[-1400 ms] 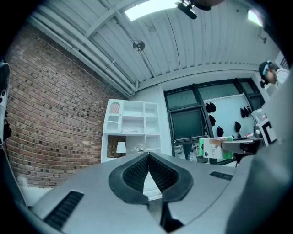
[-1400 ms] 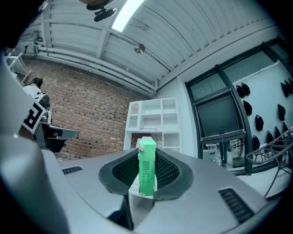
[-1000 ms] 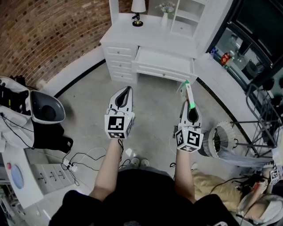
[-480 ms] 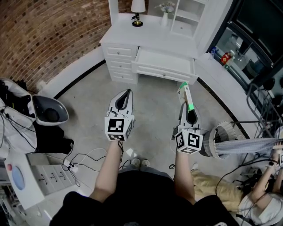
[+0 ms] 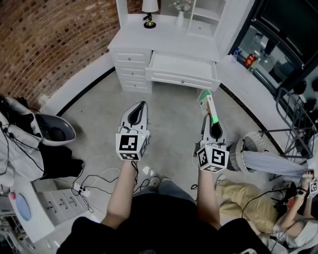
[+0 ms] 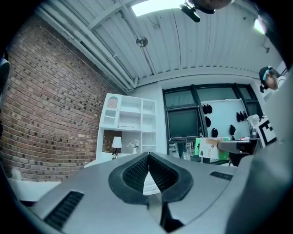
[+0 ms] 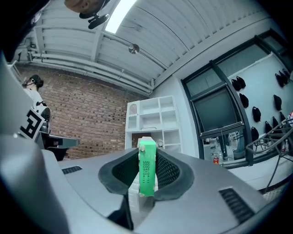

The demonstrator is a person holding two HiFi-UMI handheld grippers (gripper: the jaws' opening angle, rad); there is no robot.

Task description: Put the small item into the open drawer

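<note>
A small green and white carton (image 5: 207,105) sticks out forward from my right gripper (image 5: 210,118), whose jaws are shut on it; in the right gripper view the carton (image 7: 147,168) stands upright between the pads. My left gripper (image 5: 139,107) is shut with nothing in it, its pads (image 6: 149,172) meeting in the left gripper view. Both grippers point level over the grey floor toward a white desk (image 5: 164,39). Its middle drawer (image 5: 183,69) is pulled open, well ahead of both grippers.
A stack of shut drawers (image 5: 131,70) forms the desk's left side. A lamp (image 5: 147,10) and a vase (image 5: 180,10) stand on the desk top. Bags and a grey bin (image 5: 52,133) lie at left; a cable (image 5: 94,178) and a round basket (image 5: 251,149) lie near my feet.
The view has shifted a little, so the desk sits slightly higher and further left in frame. Both grippers keep their places, and the carton stays gripped.
</note>
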